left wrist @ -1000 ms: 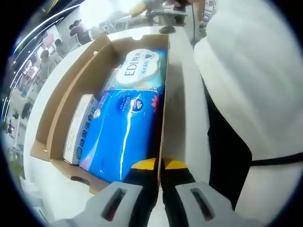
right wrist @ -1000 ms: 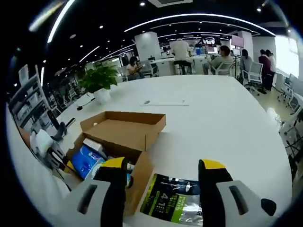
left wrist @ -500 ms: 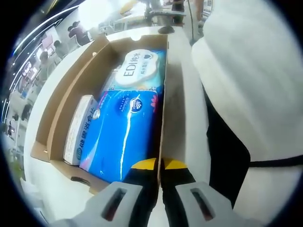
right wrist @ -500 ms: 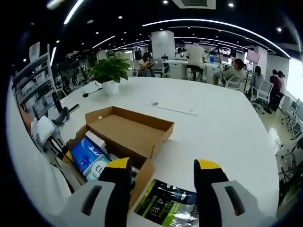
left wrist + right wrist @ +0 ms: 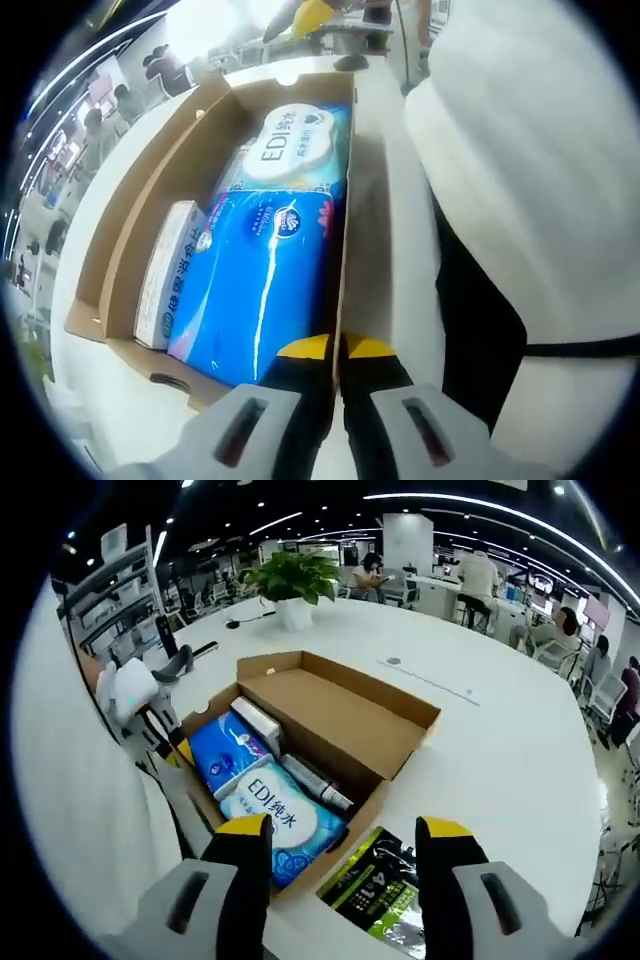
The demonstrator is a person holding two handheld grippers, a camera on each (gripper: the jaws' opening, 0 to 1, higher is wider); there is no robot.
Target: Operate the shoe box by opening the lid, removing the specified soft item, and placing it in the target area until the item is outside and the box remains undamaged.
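On the white table (image 5: pixel 520 740), open brown cardboard shoe box (image 5: pixel 345 715) holding a blue wipes pack (image 5: pixel 265 270). Left gripper (image 5: pixel 337 348) pinching the box wall, right gripper (image 5: pixel 345 830) spread wide above.

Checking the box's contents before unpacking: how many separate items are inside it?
3: a blue wipes pack along the near wall, a white carton beside it, a dark tube toward the lid. More may hide underneath.

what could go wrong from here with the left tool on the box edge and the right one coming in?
1. The left tool is shut on the brown cardboard shoe box wall; pulling may tear it.
2. The open right tool hovers by the near corner and may snag it reaching the blue tissue pack.
3. The green-black pouch beside the box may get knocked.
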